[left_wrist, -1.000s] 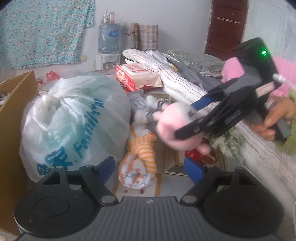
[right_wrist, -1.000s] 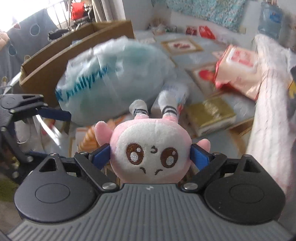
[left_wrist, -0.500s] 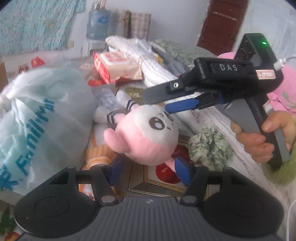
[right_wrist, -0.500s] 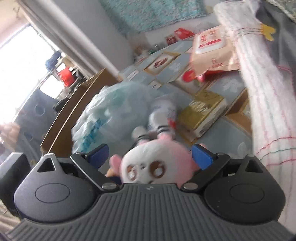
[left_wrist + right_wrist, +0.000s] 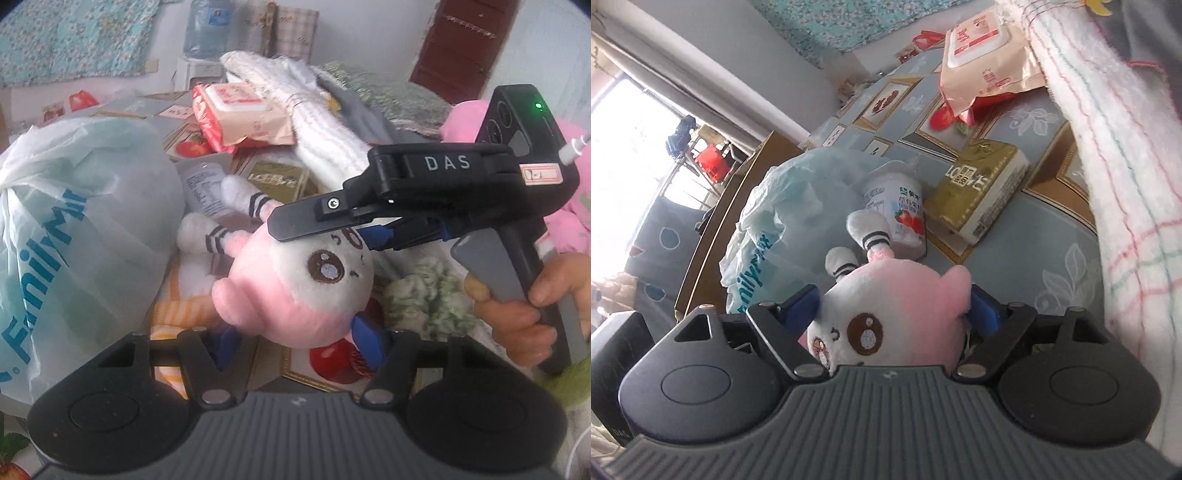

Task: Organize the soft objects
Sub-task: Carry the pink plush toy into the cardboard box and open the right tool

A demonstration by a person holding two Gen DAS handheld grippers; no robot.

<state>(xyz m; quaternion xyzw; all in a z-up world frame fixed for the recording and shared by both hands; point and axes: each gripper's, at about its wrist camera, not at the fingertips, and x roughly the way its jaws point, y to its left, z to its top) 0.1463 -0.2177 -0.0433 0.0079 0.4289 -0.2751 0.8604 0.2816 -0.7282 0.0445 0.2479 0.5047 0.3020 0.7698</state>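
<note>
A pink and white plush toy (image 5: 295, 288) with striped white ears hangs above the cluttered table. My right gripper (image 5: 892, 306) is shut on the plush toy (image 5: 897, 310), its blue pads pressing both sides of the head. In the left wrist view the right gripper (image 5: 373, 236) comes in from the right, held by a hand. My left gripper (image 5: 295, 343) is open right under the toy, with its blue pads to either side of the toy's lower part. An orange striped soft toy (image 5: 181, 314) lies under the plush.
A big white plastic bag (image 5: 74, 236) fills the left. A wet-wipes pack (image 5: 240, 114), a gold box (image 5: 979, 192), a yoghurt cup (image 5: 897, 214), a white striped towel (image 5: 1108, 166) and a green scrunchie (image 5: 428, 295) lie around. A cardboard box (image 5: 713, 229) stands behind the bag.
The right gripper carried the plush toy toward my left gripper, and it now hangs between the open left fingers. The right gripper loosened briefly and is shut on the toy again.
</note>
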